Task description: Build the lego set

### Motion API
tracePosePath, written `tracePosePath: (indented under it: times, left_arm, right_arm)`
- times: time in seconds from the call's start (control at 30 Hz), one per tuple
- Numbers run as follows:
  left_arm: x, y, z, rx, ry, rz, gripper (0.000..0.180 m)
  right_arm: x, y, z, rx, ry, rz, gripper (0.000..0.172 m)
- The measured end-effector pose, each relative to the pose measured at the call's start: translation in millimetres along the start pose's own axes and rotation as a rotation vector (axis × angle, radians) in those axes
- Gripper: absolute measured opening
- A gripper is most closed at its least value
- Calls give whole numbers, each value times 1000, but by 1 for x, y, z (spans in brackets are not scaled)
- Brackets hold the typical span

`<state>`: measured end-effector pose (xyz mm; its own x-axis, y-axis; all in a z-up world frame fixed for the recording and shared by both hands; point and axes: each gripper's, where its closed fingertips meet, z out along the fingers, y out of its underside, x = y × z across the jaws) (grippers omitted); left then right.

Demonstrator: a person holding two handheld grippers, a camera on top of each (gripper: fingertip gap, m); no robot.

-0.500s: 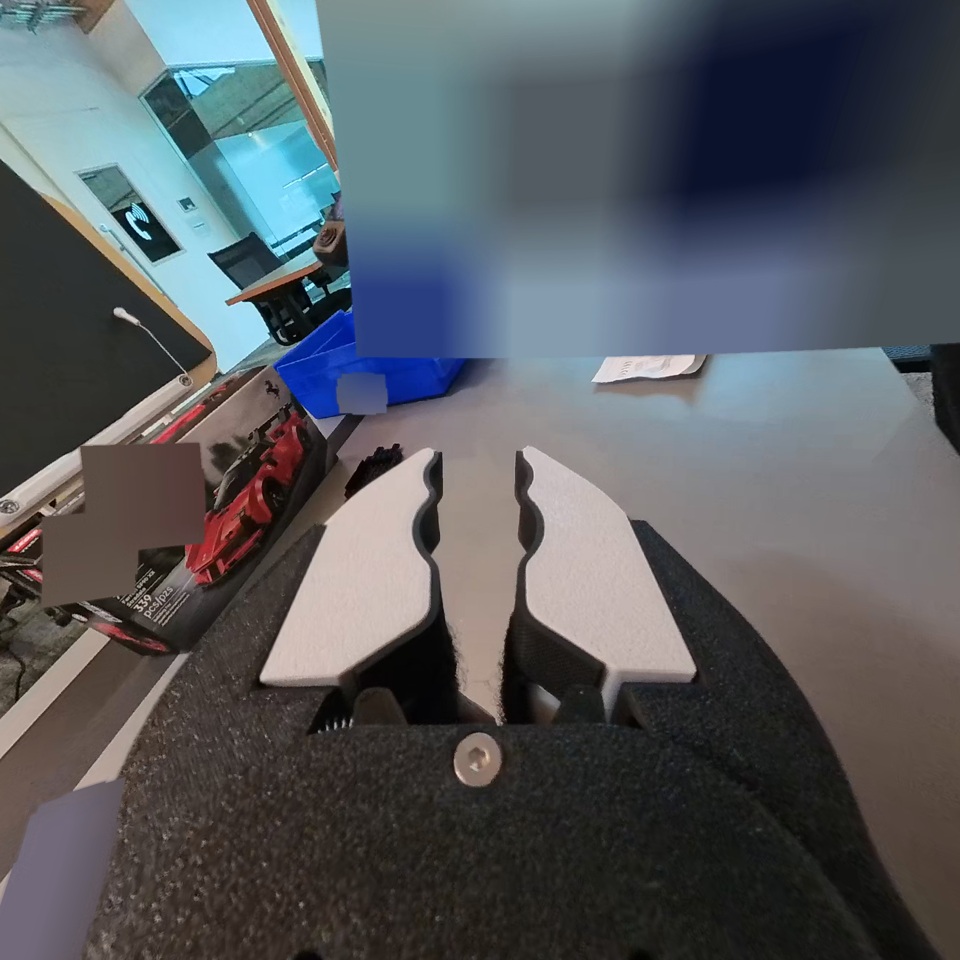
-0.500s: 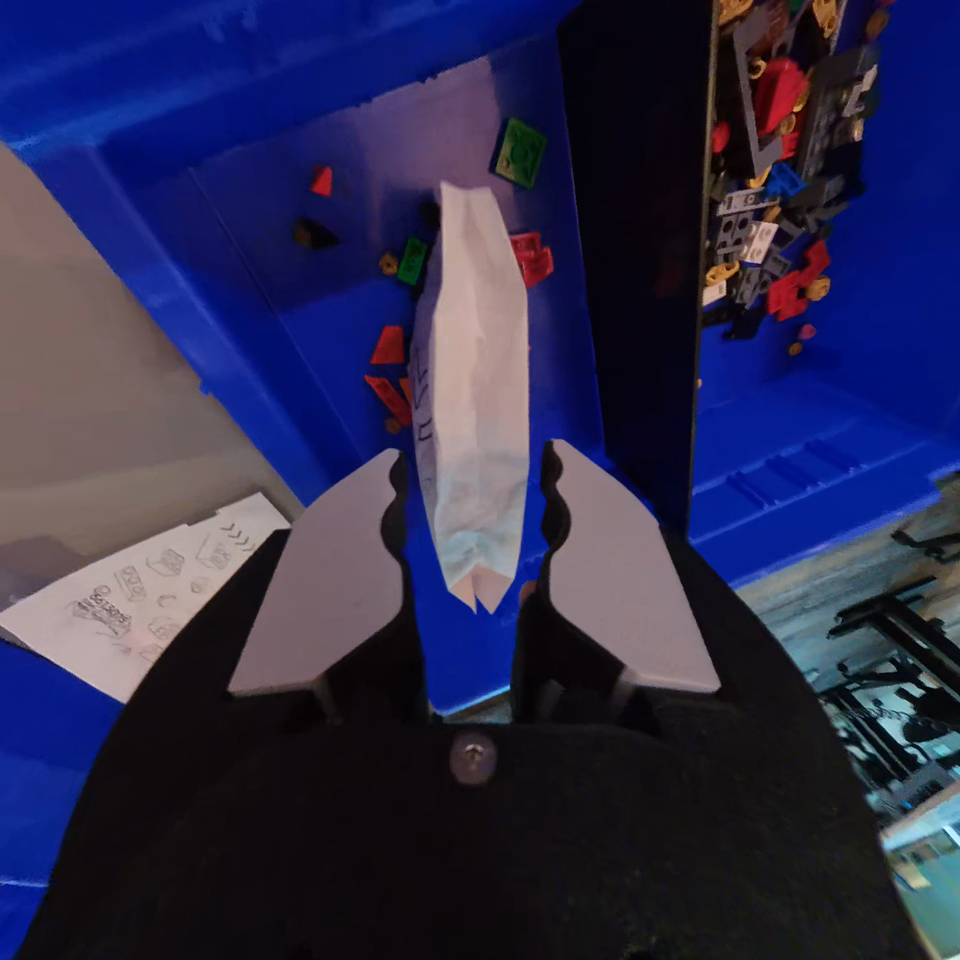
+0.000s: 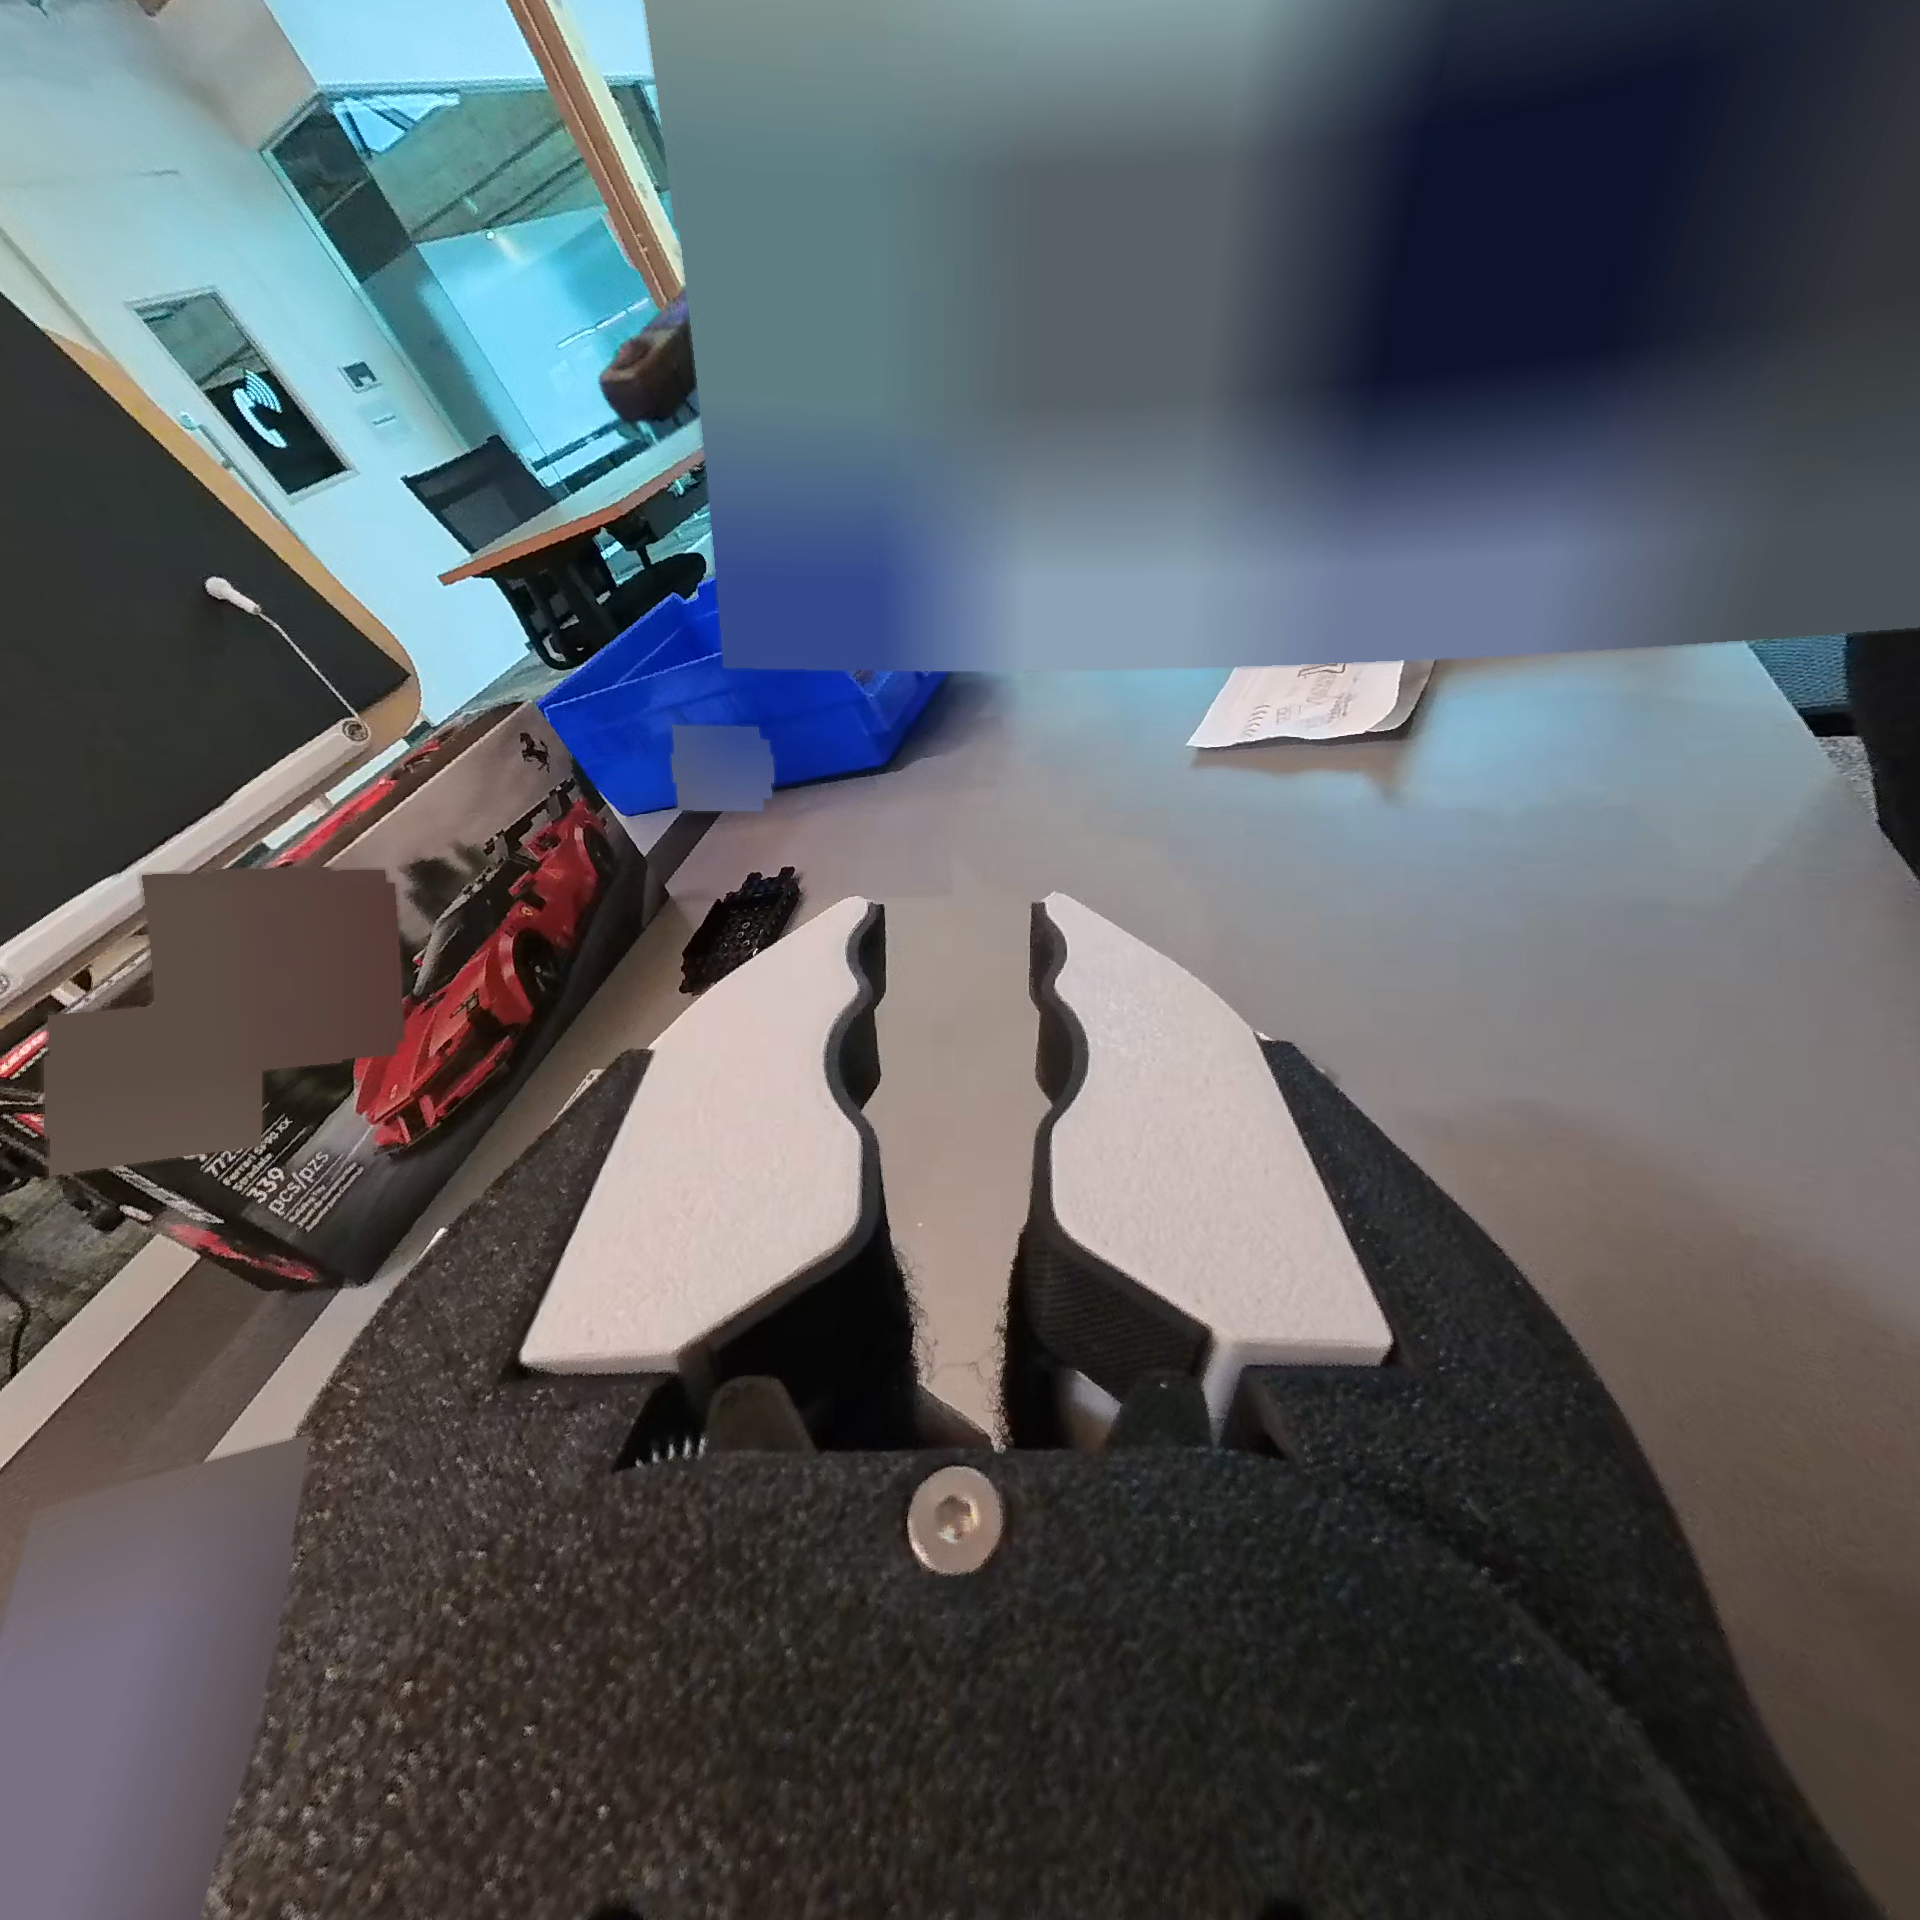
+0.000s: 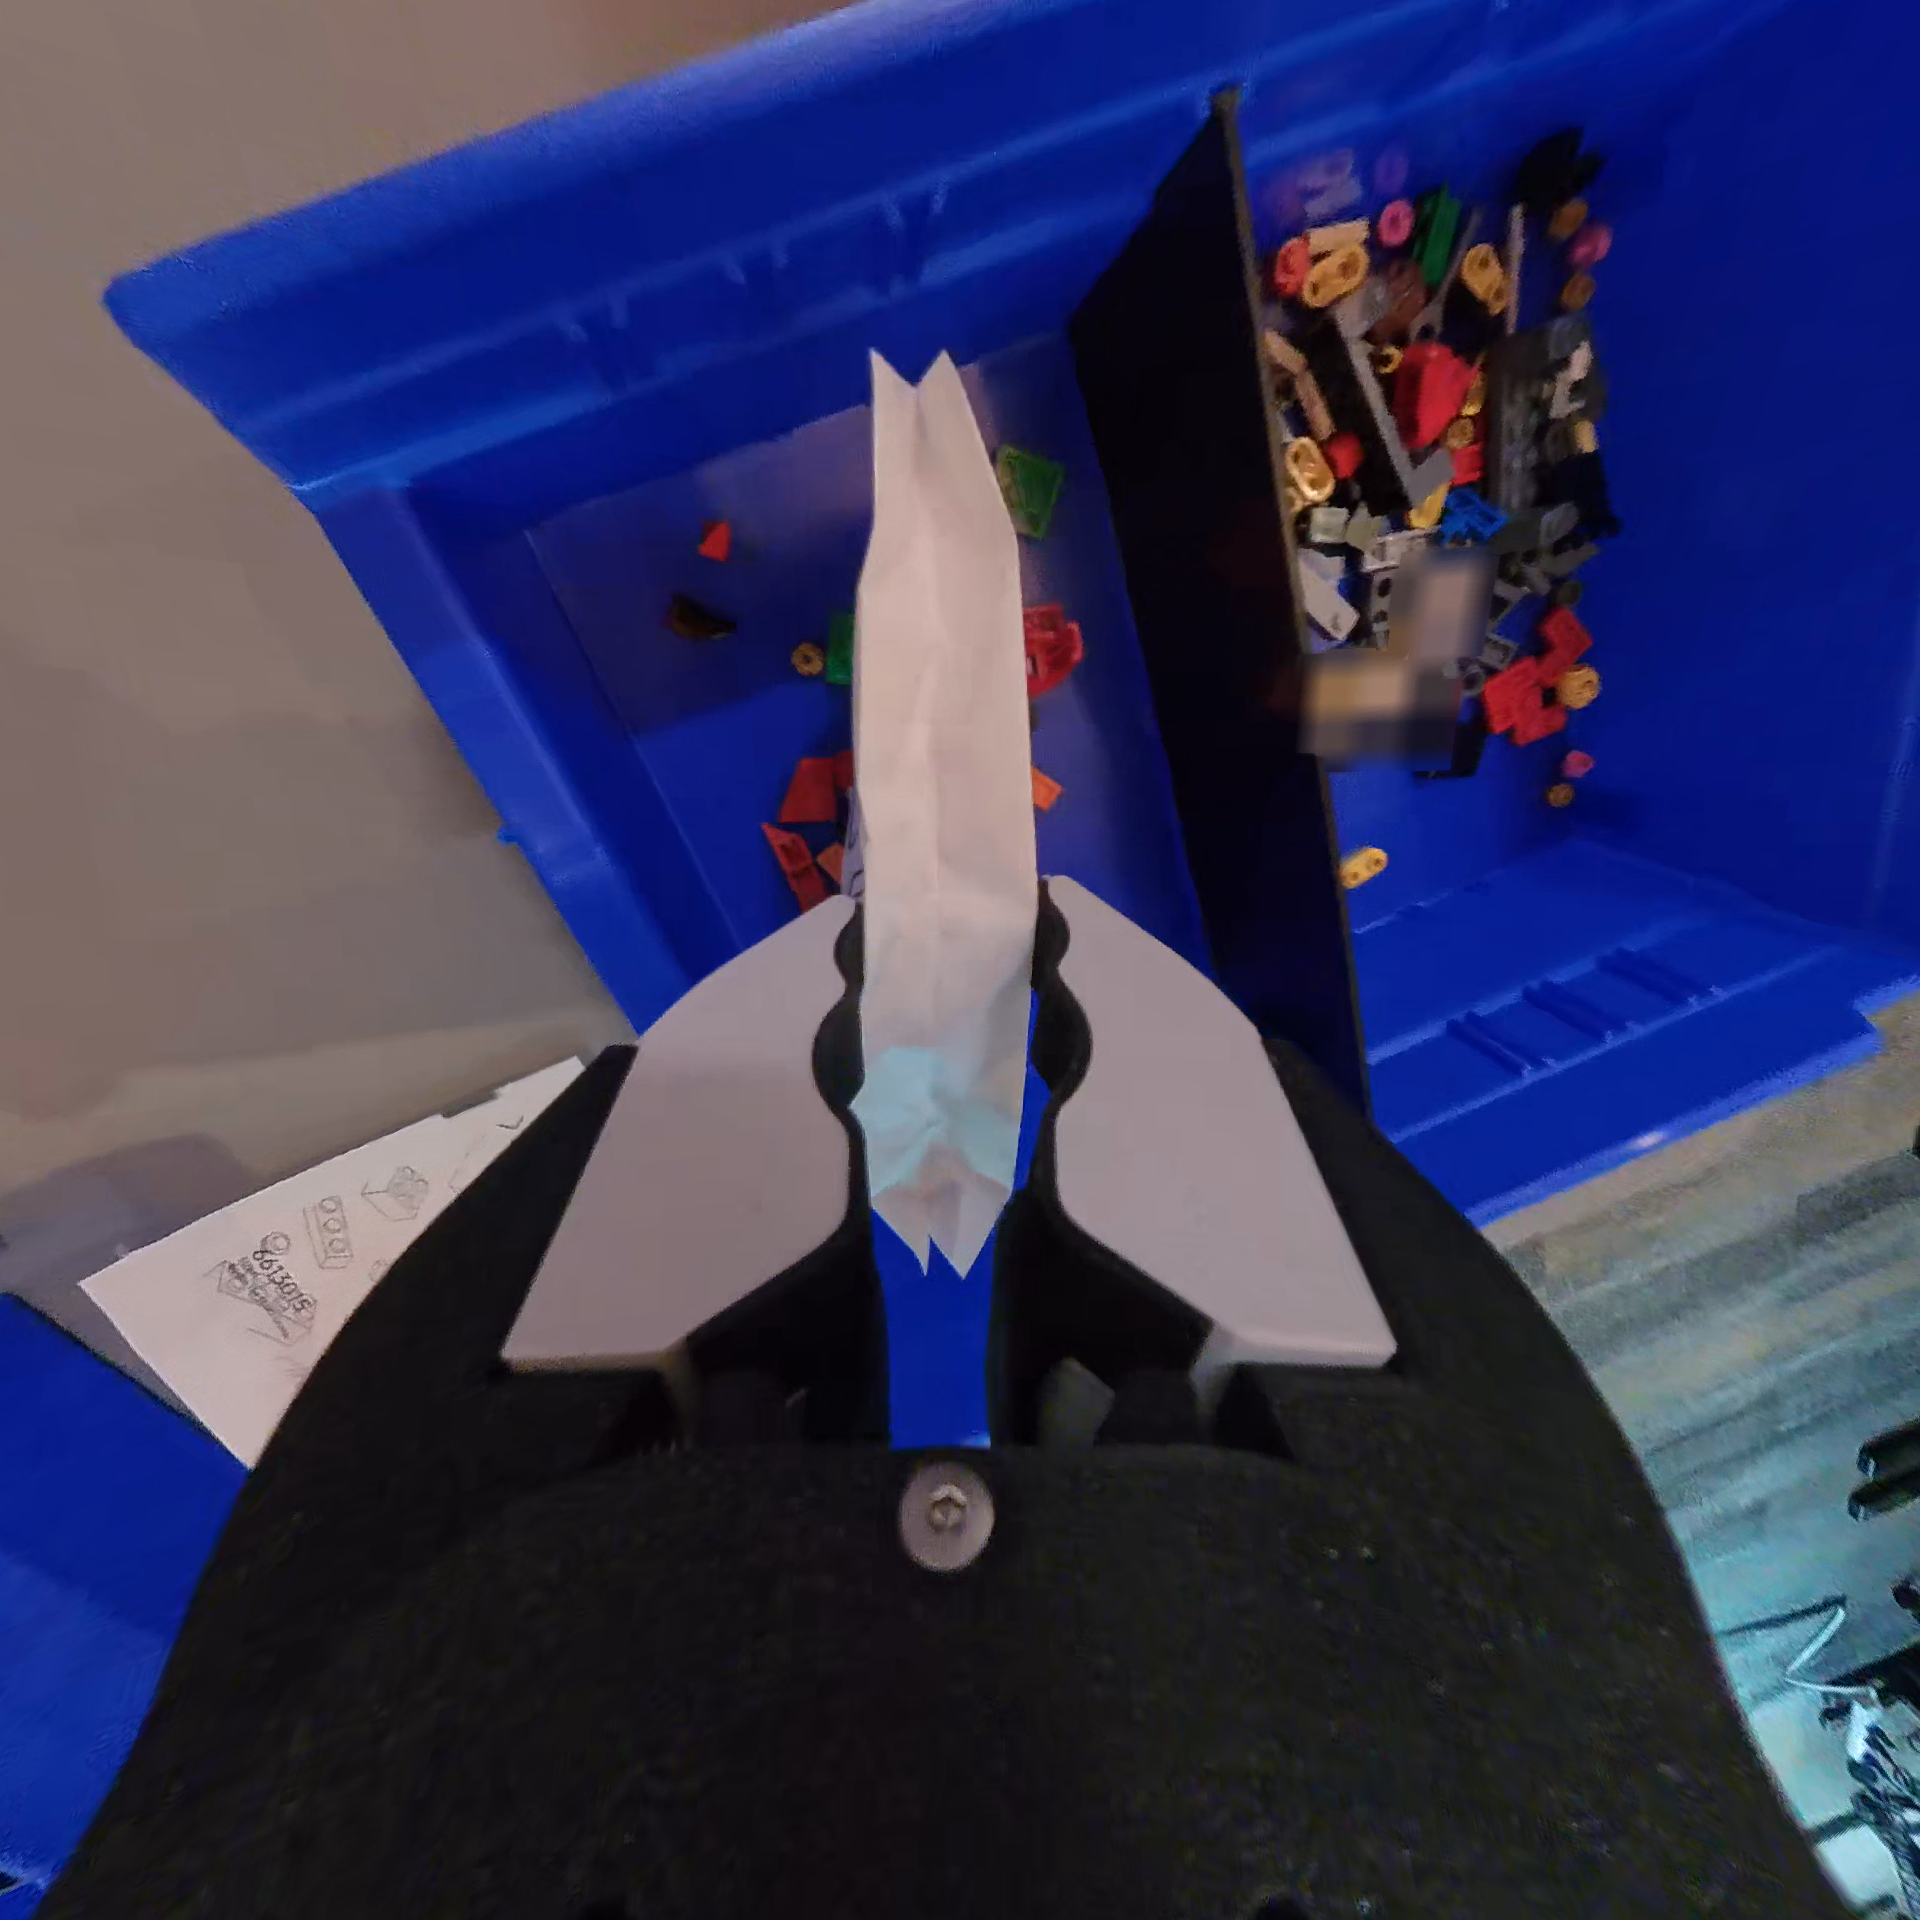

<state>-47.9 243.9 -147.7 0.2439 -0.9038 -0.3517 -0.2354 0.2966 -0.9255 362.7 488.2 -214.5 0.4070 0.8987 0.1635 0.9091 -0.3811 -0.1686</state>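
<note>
In the right wrist view my right gripper (image 4: 948,899) is shut on a crumpled white paper bag (image 4: 940,675); both pads press its sides. The bag sticks out forward over the left compartment of a blue bin (image 4: 623,239), where a few loose red, green and orange bricks (image 4: 810,790) lie. In the left wrist view my left gripper (image 3: 956,904) is open and empty, low over the grey table (image 3: 1351,987). A small black studded brick piece (image 3: 740,940) lies just left of its left fingertip.
A black divider (image 4: 1195,520) splits the bin; the right compartment holds a pile of mixed bricks (image 4: 1434,416). A printed white sheet (image 4: 312,1268) lies beside the bin. A toy car box (image 3: 447,1018), the blue bin (image 3: 727,717) and a white printed bag (image 3: 1309,707) are on the table.
My right jaws have closed from a wider gap onto the white bag, which stood loose between them before. The right view has shifted over the bin. The left gripper has not moved.
</note>
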Motion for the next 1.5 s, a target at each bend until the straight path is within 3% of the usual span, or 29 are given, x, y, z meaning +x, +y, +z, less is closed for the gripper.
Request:
tracePosePath:
  times: [0.47,0.63,0.7,0.8,0.87,0.9,0.93,1.03,1.1,1.13,1.2,1.3,1.37,1.43,1.5]
  left_arm:
    - [2,4,2,-14,11,-3,26]
    - [3,6,3,-24,16,3,26]
    - [2,5,2,-31,10,16,26]
    - [0,6,0,-25,5,10,26]
    - [0,7,1,-18,10,-5,25]
    - [0,7,1,-15,14,-11,26]
    - [0,7,1,-15,16,-14,26]
    - [0,8,0,-21,15,-16,26]
    - [1,8,0,-22,17,-18,26]
    - [1,9,0,-24,18,-18,26]
    - [2,10,0,-32,17,-10,26]
    - [3,9,0,-27,15,-6,26]
    - [4,8,0,-20,20,-15,25]
    - [4,10,0,-25,20,-16,26]
    - [4,11,0,-36,16,-6,26]
  right_arm:
    - [15,10,-38,-51,62,-22,30]
    - [3,10,1,-45,2,29,49]
    - [-3,19,16,-108,-24,-7,30]
    - [-1,9,13,-40,-14,5,29]
    - [1,4,12,-3,-12,50,47]
    - [0,4,14,-4,-21,57,47]
    - [-4,8,17,-28,-39,38,31]
    - [-4,8,15,-20,-34,8,29]
    - [-1,6,9,14,-23,38,35]
    - [0,8,10,11,-11,51,47]
    - [-5,19,19,-43,-30,34,30]
    - [-4,15,14,-12,4,-5,27]
    - [1,14,7,-8,29,5,32]
    - [2,21,13,-49,26,39,54]
    - [-5,32,22,-112,-9,13,35]
